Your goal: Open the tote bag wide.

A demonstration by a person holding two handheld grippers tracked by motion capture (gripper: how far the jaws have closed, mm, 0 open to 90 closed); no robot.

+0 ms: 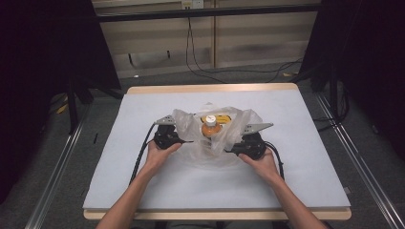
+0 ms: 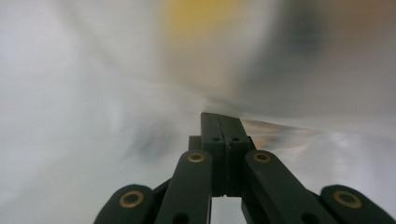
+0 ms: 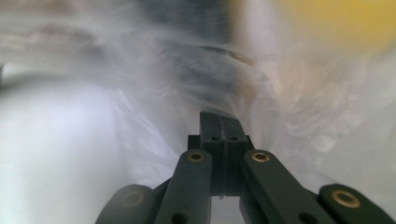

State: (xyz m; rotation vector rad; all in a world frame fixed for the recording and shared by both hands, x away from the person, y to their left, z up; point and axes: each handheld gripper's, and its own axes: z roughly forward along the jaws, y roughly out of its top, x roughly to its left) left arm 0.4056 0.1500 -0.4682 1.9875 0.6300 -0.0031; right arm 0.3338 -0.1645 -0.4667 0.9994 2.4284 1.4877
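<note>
Here the clear plastic bag (image 1: 210, 138) sits at the middle of the counter (image 1: 143, 186), its mouth spread to both sides, and inside it, toward twelve o'clock, lies an orange drink bottle (image 1: 210, 128) with a white cap, a yellow label showing just behind it. The left gripper (image 1: 187, 141) is clenched on the bag's edge at nine o'clock of the bottle, the right gripper (image 1: 230, 151) clenched on the opposite edge at about four o'clock; both gripper views show the jaws pressed together with thin film (image 2: 140, 93) pinched at the tips. The step looks like holding the mouth open or gathering it. To do it well, I would keep both pinches firm, pull evenly so the film does not tear, and avoid lifting one side alone, which might roll the bottle out.
</note>
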